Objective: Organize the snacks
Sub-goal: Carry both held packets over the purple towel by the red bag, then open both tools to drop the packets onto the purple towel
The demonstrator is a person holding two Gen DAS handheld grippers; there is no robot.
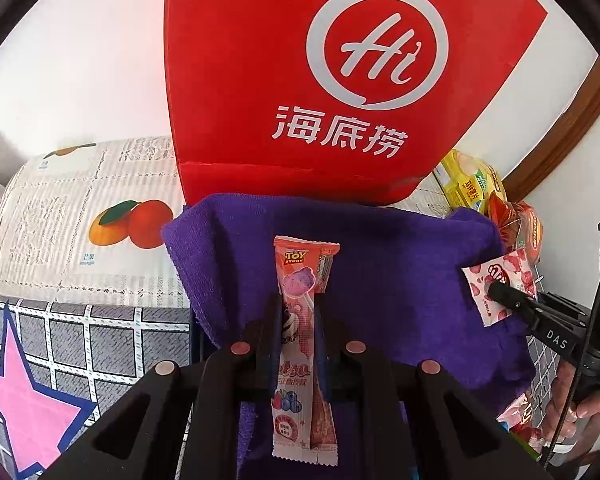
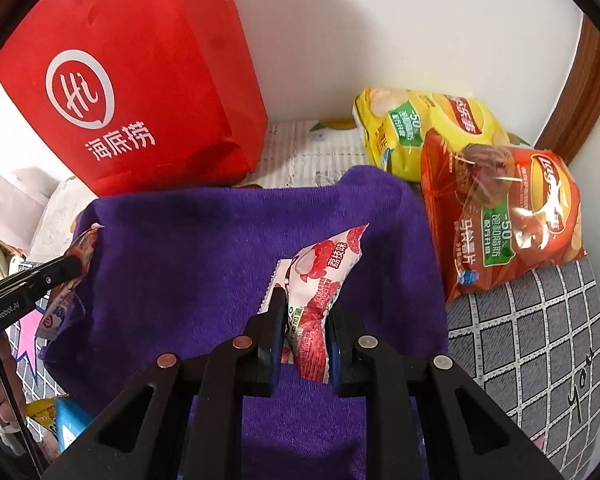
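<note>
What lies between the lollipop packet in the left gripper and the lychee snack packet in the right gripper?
Only bare purple towel lies between the lollipop packet and the lychee snack packet. The left wrist view shows it best.

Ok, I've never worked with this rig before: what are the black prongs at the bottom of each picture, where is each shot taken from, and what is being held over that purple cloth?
There is no robot arm here. A person holds a two-finger clamp tool in each hand, and a fisheye camera on each tool looks forward along its fingers, so the black prongs are the tool's own fingers.

The left wrist view shows the left gripper shut on a long lollipop packet. The right wrist view shows the right gripper shut on a red-and-white lychee snack packet. Each tool also shows at the edge of the other's picture.

Below both lies a purple towel. Behind it stands a red paper bag. To the right lie a yellow chip bag and an orange chip bag.
</note>
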